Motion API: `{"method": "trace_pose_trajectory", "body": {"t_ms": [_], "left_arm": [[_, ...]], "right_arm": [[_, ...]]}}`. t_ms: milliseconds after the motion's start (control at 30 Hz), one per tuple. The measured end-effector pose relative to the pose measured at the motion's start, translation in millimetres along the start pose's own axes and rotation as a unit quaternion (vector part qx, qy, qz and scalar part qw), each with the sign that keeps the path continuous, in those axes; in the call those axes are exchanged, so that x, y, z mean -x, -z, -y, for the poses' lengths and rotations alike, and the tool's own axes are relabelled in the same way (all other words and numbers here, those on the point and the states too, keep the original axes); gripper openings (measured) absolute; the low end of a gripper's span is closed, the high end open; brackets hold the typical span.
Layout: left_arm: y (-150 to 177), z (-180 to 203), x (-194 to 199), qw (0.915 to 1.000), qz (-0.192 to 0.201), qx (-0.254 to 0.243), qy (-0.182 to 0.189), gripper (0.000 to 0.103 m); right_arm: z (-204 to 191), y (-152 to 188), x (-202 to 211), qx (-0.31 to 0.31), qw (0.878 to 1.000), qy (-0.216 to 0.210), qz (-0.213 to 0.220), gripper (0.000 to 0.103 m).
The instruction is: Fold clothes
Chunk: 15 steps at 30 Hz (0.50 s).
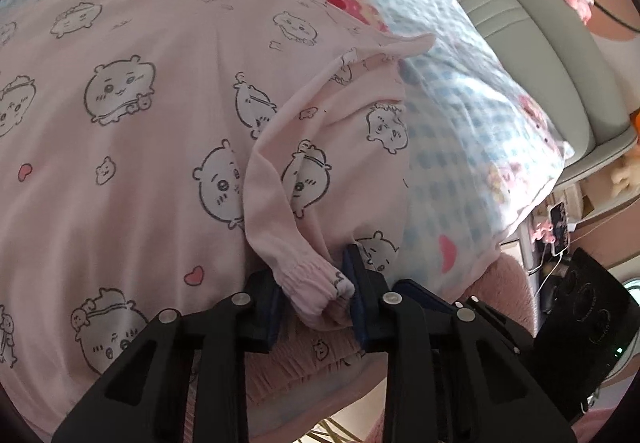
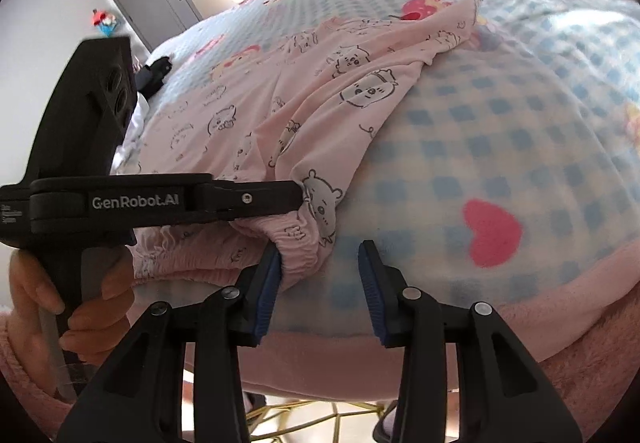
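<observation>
On the checked blanket [image 2: 500, 131] lies the pink pyjama top [image 1: 132, 131]; the left gripper [image 1: 316, 295] pinches its sleeve cuff [image 1: 308, 283], and the right gripper [image 2: 320, 275] stands half open, empty, just beside that cuff

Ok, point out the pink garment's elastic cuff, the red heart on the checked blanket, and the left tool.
elastic cuff [image 1: 316, 289]: left wrist view, on the gathered band between the pads.
red heart [image 2: 492, 233]: right wrist view, middle of the heart print.
left tool [image 1: 314, 303]: left wrist view, midway between its fingertips, over the cuff.
</observation>
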State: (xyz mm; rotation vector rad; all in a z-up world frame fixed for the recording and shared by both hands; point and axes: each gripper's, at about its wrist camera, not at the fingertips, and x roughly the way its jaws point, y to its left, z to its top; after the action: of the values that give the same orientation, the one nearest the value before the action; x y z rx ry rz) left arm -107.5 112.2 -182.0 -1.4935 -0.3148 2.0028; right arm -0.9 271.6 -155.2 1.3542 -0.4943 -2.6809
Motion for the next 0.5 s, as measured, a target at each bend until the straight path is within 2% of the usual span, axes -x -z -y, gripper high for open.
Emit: {"method": "trace_pose_trajectory", "body": {"t_ms": [133, 367, 500], "left_arm": [[4, 7, 14, 0.9993, 0.035, -0.007, -0.01, 0.017], [-4, 9, 51, 0.9951, 0.098, 0.016, 0.009, 0.014], [-5, 3, 51, 0.9951, 0.096, 0.017, -0.015, 0.014]], "right_arm": [[-9, 1, -3, 0.011, 1.0, 0.004, 0.003, 0.04], [-19, 3, -5, 0.029, 0.999, -0.02, 0.008, 0.047], [-24, 3, -12, 0.039, 0.999, -0.019, 0.004, 0.05]]}}
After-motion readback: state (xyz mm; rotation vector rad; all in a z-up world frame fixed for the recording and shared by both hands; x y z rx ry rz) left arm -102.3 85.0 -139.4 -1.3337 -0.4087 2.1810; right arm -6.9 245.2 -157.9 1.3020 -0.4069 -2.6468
